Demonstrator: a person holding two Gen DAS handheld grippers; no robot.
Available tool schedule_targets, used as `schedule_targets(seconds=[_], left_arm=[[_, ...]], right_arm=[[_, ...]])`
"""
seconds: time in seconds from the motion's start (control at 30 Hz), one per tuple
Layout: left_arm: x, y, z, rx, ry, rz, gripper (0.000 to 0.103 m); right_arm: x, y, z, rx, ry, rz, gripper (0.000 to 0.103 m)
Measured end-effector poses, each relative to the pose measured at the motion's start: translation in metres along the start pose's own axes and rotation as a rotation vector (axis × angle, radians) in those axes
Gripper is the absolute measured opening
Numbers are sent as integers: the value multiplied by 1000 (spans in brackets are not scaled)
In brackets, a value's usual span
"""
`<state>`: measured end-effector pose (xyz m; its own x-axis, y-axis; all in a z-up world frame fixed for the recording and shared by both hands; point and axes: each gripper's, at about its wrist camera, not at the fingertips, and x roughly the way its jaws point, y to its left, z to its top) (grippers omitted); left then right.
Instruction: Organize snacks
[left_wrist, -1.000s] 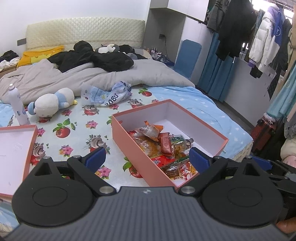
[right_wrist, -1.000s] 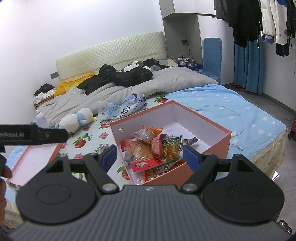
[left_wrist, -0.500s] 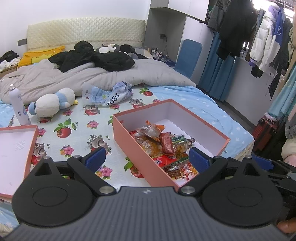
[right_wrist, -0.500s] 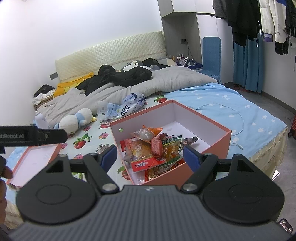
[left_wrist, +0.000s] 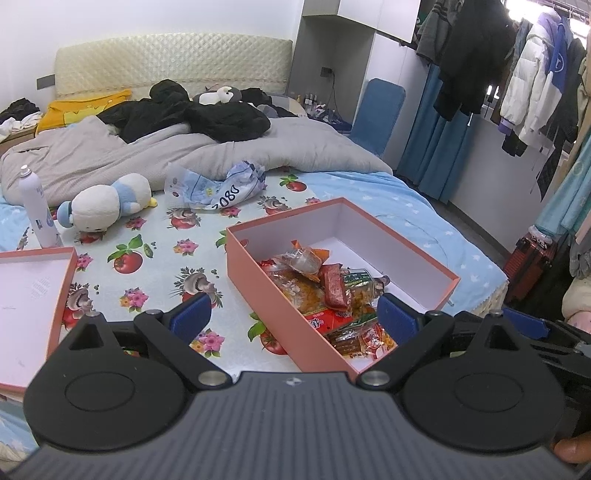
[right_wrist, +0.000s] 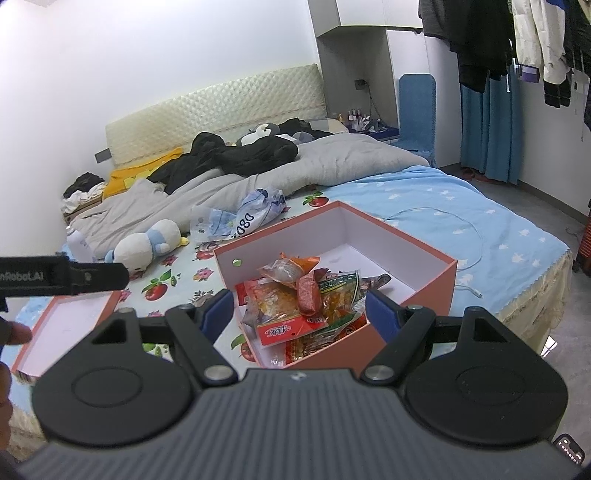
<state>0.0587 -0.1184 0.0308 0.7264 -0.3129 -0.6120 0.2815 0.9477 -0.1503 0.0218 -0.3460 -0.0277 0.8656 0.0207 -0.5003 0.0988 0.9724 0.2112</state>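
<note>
Nearest the lens in the left wrist view, the left gripper (left_wrist: 293, 314) has its blue-padded fingers (left_wrist: 192, 317) spread wide with nothing between them, poised above the near end of the bed. The right gripper (right_wrist: 300, 311) is likewise wide open and empty, its blue pads flanking the view of the snack pile without touching it. Neither tool has shifted against the earlier frames; the views match almost exactly.

Just beyond the fingertips sits the salmon-pink rectangular cardboard box (left_wrist: 258, 273) (right_wrist: 424, 291), white inside and lidless, resting on the fruit-and-flower printed sheet (left_wrist: 155, 258). The heap of crinkly snack packets (left_wrist: 325, 291) (right_wrist: 303, 302), orange, red and green wrappers piled loosely, fills the box's near half, while its far half is bare. The heap lies as it did before.

To the left, the matching salmon-pink lid (left_wrist: 29, 295) (right_wrist: 70, 325) lies upside down on the sheet, well apart from the box. In the right wrist view the black body of the left tool crosses above that lid, with fingertips of a hand (right_wrist: 14, 332) at the picture's edge.

Farther back are a white-and-blue plush toy (left_wrist: 107, 203), a white spray can (left_wrist: 35, 206) standing upright beside it, and a crumpled blue-printed plastic bag (left_wrist: 218, 184). Behind them lie a grey quilt (left_wrist: 258, 147) with black clothes on it and the cream padded headboard (left_wrist: 170, 59).
</note>
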Motion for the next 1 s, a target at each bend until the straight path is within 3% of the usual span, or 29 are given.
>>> schedule_targets(seconds=[0.23,0.27,0.3,0.37,1.0], left_arm=[[3,-1,-2,-8,10,4,98],[4,-1,-2,-8,10,3,98],[5,-2,-2,-10,9,3,98],[6,-2,-2,-10,8,2,98],[10,-1,-5,-18,-10,23,98]], right_arm=[[0,-1,-1,0,1,-9,80],[0,-2,0,4,3,-9,82],[1,-3,0,11,4,-8,93],[0,-5,1,27,-8,-11,103],[6,-4,0,34,1,-31,103]])
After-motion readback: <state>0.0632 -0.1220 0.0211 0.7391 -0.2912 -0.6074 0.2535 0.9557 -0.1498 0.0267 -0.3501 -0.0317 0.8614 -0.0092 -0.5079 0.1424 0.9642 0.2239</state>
